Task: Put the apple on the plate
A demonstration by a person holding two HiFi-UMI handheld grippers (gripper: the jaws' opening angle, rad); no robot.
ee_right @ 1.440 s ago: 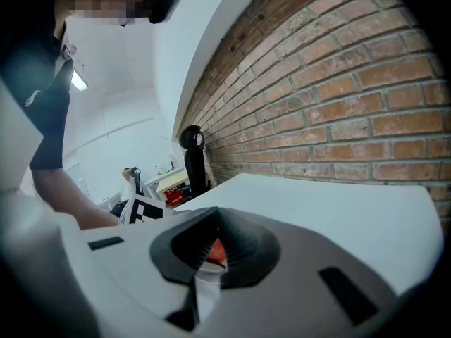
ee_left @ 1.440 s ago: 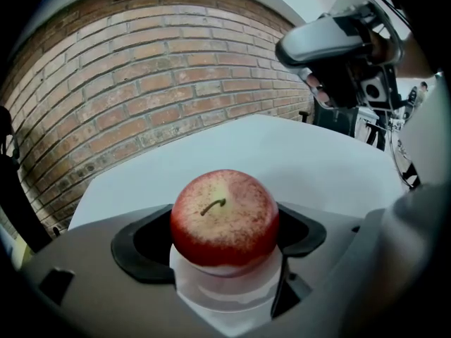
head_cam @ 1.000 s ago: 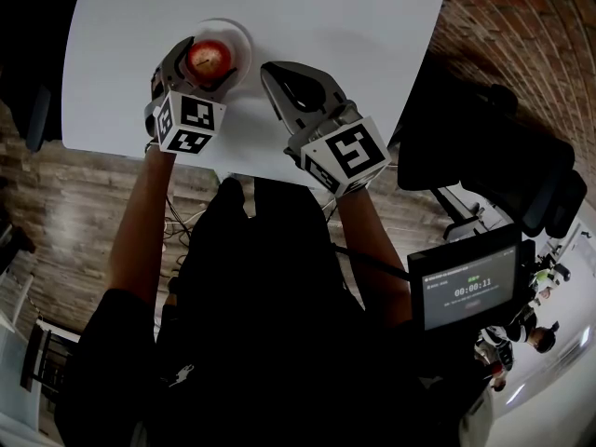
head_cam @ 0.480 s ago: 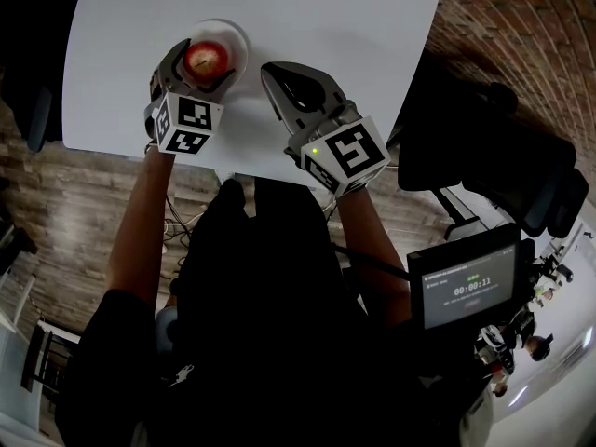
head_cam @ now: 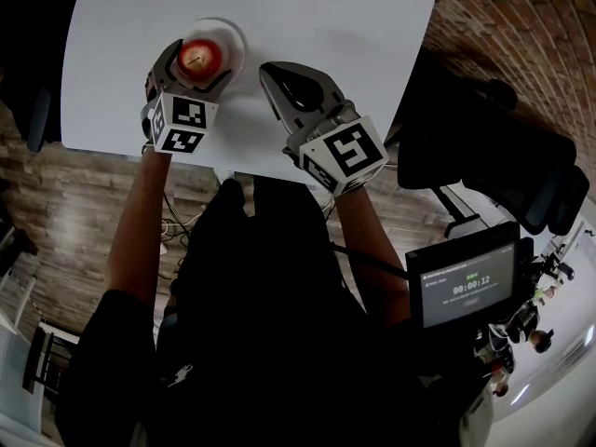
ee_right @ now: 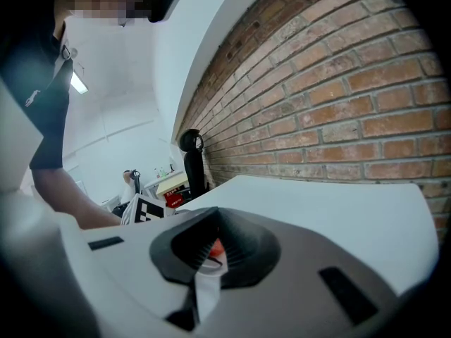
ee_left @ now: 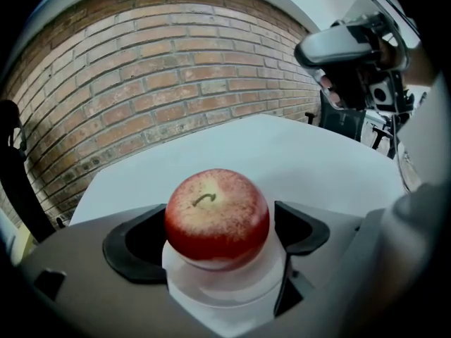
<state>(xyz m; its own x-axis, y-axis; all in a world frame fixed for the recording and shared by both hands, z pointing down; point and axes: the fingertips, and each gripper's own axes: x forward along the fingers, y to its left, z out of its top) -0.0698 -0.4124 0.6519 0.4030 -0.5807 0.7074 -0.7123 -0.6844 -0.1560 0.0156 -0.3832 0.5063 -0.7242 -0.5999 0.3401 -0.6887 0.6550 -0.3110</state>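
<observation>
On the white table [head_cam: 326,26], toward its near left, the plate [head_cam: 237,37] carries the apple [head_cam: 198,57], stem up. The left gripper [head_cam: 197,71] straddles the fruit, its jaws opening with one on each side, so getting clear likely means drawing straight back toward the person. The right gripper [head_cam: 291,87], jaws together and empty, sits farther off to the right.

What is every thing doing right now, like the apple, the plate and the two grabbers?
Apple: upright, stem up, sitting on the plate.
Plate: flat on the table, carrying the apple.
Left gripper: jaws opening, either side of the apple, pads off it.
Right gripper: shut, empty.
Screen: switched on.
</observation>
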